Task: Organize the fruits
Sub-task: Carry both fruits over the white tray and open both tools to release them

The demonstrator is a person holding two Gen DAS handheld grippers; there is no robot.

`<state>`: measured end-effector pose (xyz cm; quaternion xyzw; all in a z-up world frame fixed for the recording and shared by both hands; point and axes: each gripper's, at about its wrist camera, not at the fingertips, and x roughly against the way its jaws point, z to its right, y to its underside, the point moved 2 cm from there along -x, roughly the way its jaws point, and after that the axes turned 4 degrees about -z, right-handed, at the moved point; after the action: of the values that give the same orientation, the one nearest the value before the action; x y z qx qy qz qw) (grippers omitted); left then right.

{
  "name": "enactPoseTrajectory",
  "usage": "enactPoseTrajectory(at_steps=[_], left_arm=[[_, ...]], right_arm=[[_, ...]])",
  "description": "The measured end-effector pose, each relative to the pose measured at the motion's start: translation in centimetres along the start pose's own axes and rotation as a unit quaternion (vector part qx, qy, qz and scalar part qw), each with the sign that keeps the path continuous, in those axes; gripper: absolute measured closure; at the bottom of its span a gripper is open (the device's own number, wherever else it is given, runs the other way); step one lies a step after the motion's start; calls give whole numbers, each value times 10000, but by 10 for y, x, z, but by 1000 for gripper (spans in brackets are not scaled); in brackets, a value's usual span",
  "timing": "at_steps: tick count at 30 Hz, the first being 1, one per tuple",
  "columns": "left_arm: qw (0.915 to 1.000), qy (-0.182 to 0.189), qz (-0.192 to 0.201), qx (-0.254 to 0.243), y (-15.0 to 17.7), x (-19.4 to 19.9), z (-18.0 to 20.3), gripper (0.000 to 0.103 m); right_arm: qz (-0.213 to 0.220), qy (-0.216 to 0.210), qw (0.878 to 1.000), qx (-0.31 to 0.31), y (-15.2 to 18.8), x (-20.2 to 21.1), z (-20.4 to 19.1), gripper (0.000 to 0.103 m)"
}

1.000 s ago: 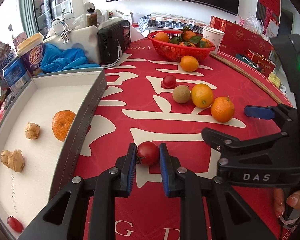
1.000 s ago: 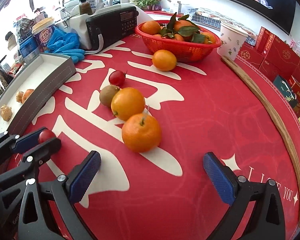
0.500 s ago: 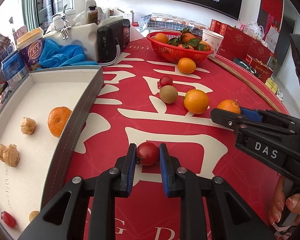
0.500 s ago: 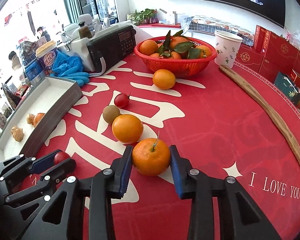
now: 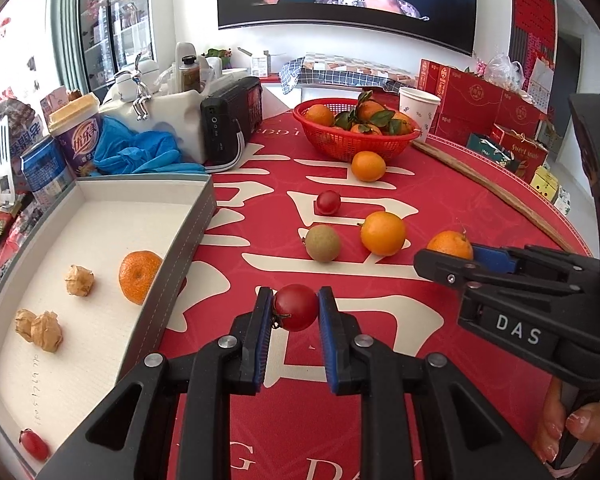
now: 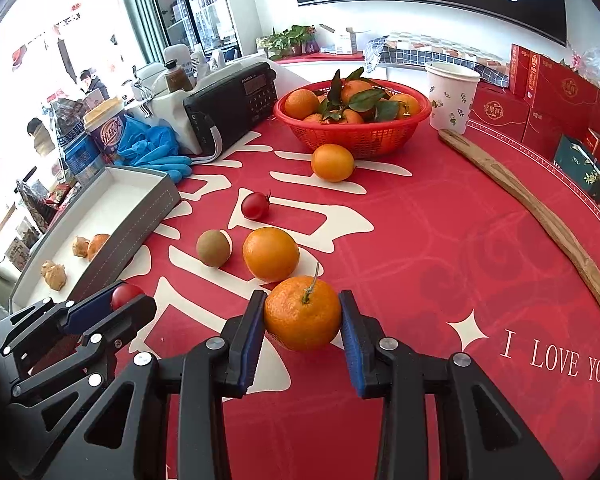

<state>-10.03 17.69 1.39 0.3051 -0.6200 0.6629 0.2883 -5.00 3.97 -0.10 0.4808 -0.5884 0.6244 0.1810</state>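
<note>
Our left gripper (image 5: 295,307) pinches a cherry tomato (image 5: 295,307) just right of the white tray (image 5: 172,248). Our right gripper (image 6: 302,314) clamps a stemmed mandarin (image 6: 302,313) near the middle of the red tablecloth (image 6: 440,240), with an orange (image 6: 271,254) just beyond it.

Round red cherry tomatoes: 3 – one clamped in black two-finger gripper (image 5: 295,307), one loose on cloth (image 5: 328,202), one in tray's near corner (image 5: 33,444)
Smooth orange citrus loose on red cloth: 2 – (image 6: 271,254), (image 6: 332,162)
Stemmed mandarins outside basket: 2 – one held (image 6: 302,313), one in tray (image 5: 139,277)
Brown-green round fruit: 1 (image 6: 213,248)
Papery tan husked fruits in tray: approx 3 (image 5: 78,280), (image 5: 46,331)
Red plastic mesh basket: 1 (image 6: 350,136); mandarins inside: approx 5–6, leaves hide some
White shallow rectangular tray w/ grey walls: 1 (image 5: 168,256)
Black grippers w/ blue pads: 2
</note>
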Motion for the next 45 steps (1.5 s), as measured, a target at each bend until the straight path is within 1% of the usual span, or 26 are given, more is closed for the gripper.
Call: enactPoseTrajectory(at_steps=[2, 4, 7, 11, 14, 18, 21, 23, 26, 30, 33, 38, 45], left_arm=[[9999, -50, 90, 2, 0, 3, -1, 79], [9997, -175, 171, 23, -1, 5, -3, 79], [9995, -104, 210, 203, -5, 8, -11, 79], [9982, -264, 427, 314, -6, 17, -20, 79], [9973, -175, 504, 514, -11, 23, -30, 78], [9944, -294, 675, 759, -13, 33, -49, 78], [9921, -290, 626, 1047, -14, 35, -69, 78], [9898, -323, 623, 1237, -14, 37, -84, 78], [9862, -522, 569, 1464, -13, 36, -104, 78], [9812, -610, 406, 1787, -7, 32, -128, 78], [9777, -642, 348, 1971, -4, 30, -143, 79], [9732, -710, 317, 2163, 2, 33, -164, 79], [9668, -731, 229, 2438, 8, 31, -184, 79]], right_arm=[[-37, -53, 10000, -46, 1, -1, 1, 66], [-38, -97, 9999, -64, 1, 0, 1, 66], [10, -97, 9999, -44, 0, 2, 0, 66], [82, -121, 9999, -2, 0, 6, -3, 66], [105, -154, 9998, -11, 0, 7, -3, 66], [110, -179, 9998, -65, -2, 7, -7, 66], [137, -153, 9997, -108, -5, 10, -13, 66], [155, -218, 9995, -158, -7, 13, -19, 66], [89, -321, 9994, -94, -14, 12, -36, 66], [46, -435, 9990, 106, -30, 7, -69, 66], [-34, -590, 9978, 291, -39, 0, -97, 66], [-147, -720, 9956, 579, -52, -10, -139, 66], [-263, -768, 9932, 834, -60, -21, -179, 66]])
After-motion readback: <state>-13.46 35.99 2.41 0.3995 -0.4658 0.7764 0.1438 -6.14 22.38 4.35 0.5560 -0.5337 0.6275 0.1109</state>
